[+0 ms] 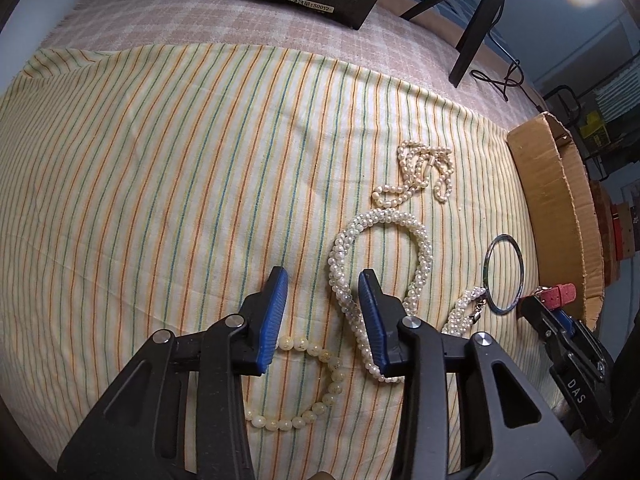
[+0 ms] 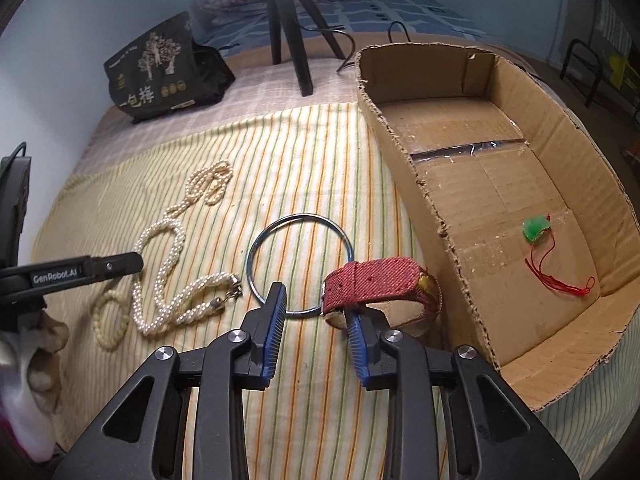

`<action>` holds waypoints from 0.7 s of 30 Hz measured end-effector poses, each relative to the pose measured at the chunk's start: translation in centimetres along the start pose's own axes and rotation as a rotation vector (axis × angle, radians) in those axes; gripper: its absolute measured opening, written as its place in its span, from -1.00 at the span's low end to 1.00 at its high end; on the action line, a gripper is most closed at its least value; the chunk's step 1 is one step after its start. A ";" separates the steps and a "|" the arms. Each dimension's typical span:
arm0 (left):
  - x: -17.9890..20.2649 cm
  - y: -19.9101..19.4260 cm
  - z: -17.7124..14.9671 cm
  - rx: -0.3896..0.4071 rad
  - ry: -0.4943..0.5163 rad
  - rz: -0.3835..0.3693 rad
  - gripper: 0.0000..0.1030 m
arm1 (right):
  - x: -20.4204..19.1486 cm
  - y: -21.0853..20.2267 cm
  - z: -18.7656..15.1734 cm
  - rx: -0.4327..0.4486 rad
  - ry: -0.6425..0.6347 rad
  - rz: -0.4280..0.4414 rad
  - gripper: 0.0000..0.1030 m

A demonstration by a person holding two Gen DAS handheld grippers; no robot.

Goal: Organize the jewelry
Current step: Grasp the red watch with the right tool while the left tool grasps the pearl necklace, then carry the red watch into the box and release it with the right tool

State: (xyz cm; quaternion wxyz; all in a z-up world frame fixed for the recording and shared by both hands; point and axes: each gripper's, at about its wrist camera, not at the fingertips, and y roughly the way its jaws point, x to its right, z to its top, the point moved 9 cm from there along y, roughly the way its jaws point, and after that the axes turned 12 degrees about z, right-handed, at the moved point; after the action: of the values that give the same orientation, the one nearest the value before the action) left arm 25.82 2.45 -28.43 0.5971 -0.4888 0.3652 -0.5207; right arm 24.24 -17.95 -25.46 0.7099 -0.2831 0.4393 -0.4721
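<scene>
Only one piece is seen inside the cardboard box (image 2: 500, 184): a green pendant on a red cord (image 2: 538, 230), lying on the box floor near its right wall. By that showing, the sorting is judged to be barely begun.

The rest is spread on the striped cloth (image 1: 160, 180). A red watch strap (image 2: 380, 284) lies just beside the box's near wall, overlapping the rim of a metal ring (image 2: 300, 264). To the ring's left a thick twisted pearl rope (image 1: 380, 256) is laid in a loop, with a thin pearl strand (image 1: 428, 172) bunched beyond it and a bracelet of larger pale beads (image 1: 316, 396) nearest the camera. Five pieces are thus left to be moved.

The right gripper (image 2: 316, 336) is held with jaws wide, one jaw tucked under the strap's edge; the strap is not clamped. The left gripper (image 1: 322, 320) is likewise spread wide, low over the pearl rope and bead bracelet, with nothing gripped.
</scene>
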 end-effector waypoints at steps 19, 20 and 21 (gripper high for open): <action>-0.2 -4.4 1.4 0.088 -0.047 -0.077 -0.89 | -1.6 -1.4 -0.2 0.025 -0.065 0.078 -0.87; 0.0 -5.1 1.5 0.104 -0.045 -0.087 -0.89 | -1.8 -1.7 -0.2 0.029 -0.074 0.081 -0.87; 0.2 -6.0 1.7 0.122 -0.042 -0.099 -0.89 | -1.9 -2.0 -0.1 0.032 -0.082 0.085 -0.87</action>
State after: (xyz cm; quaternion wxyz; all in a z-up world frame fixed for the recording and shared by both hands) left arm 25.84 2.68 -22.18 0.6068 -0.4800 0.2956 -0.5604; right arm 22.97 -16.95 -23.21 0.7513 -0.2718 0.4139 -0.4364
